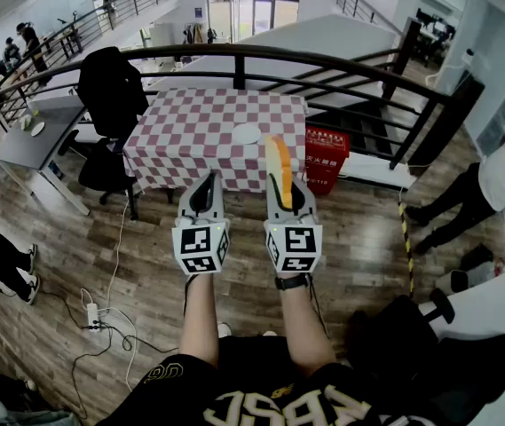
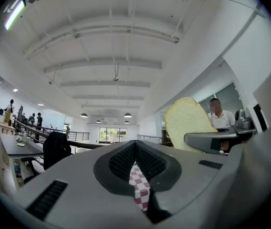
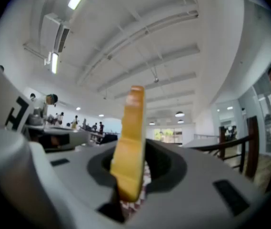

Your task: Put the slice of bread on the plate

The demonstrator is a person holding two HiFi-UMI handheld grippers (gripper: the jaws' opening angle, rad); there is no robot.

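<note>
A slice of bread [image 1: 278, 169] stands on edge between the jaws of my right gripper [image 1: 281, 190], which is shut on it. The right gripper view shows the bread's [image 3: 130, 142] yellow crust edge rising out of the right gripper [image 3: 129, 178]. My left gripper [image 1: 205, 185] is beside it, shut with nothing held. In the left gripper view the bread [image 2: 187, 123] shows at the right, past the left gripper [image 2: 136, 149]. A white plate [image 1: 247, 134] lies near the front edge of the red-and-white checkered table [image 1: 190, 122], some way ahead of both grippers.
A black office chair [image 1: 110, 87] stands left of the table and a red box [image 1: 326, 153] right of it. A dark railing [image 1: 323, 60] curves behind. A person [image 1: 492, 193] stands at the right. A white desk [image 1: 30, 140] is at the left, with cables [image 1: 101, 313] on the wooden floor.
</note>
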